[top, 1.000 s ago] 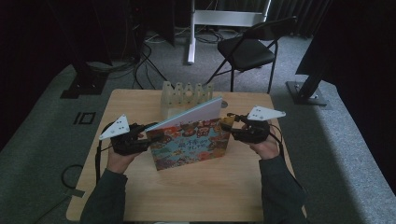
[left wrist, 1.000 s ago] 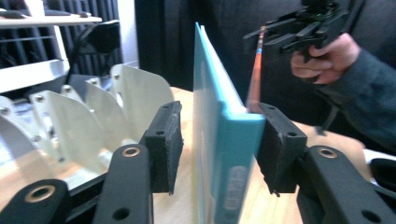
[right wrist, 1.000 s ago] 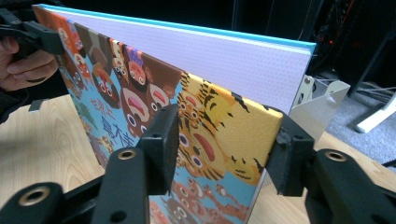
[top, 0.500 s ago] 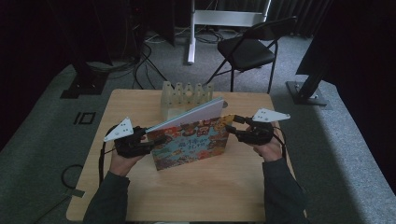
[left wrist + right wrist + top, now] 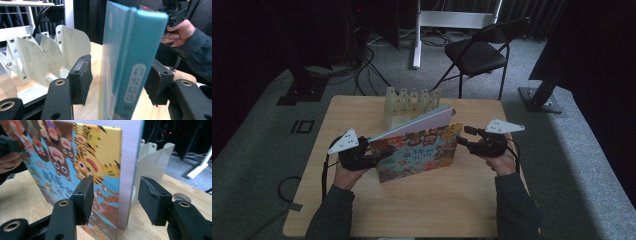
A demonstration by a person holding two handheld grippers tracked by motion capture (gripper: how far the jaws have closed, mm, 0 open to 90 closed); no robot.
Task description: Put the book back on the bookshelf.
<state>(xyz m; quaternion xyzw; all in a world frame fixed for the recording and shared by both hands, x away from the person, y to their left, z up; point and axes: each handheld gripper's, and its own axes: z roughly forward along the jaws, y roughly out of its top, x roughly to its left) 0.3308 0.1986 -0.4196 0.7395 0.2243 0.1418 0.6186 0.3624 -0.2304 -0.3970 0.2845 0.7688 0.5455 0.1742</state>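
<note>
A picture book [image 5: 417,150] with a colourful animal cover stands on its lower edge in the middle of the table, leaning back. My left gripper [image 5: 379,154] is at its spine end. In the left gripper view the teal spine [image 5: 132,62] sits between the jaws of the open left gripper [image 5: 120,82], with a gap at the left jaw. My right gripper [image 5: 464,136] is at the opposite end. There the open right gripper [image 5: 116,200] straddles the page edge of the book [image 5: 75,157] without pinching it.
A white divider rack [image 5: 409,100] stands just behind the book, close to it in both gripper views [image 5: 37,57] [image 5: 152,157]. The wooden table [image 5: 412,210] has bare room in front. A folding chair [image 5: 477,55] and stands are on the floor beyond.
Both hands and the book have sunk slightly and drifted a little toward the person. The book stays upright between the two grippers.
</note>
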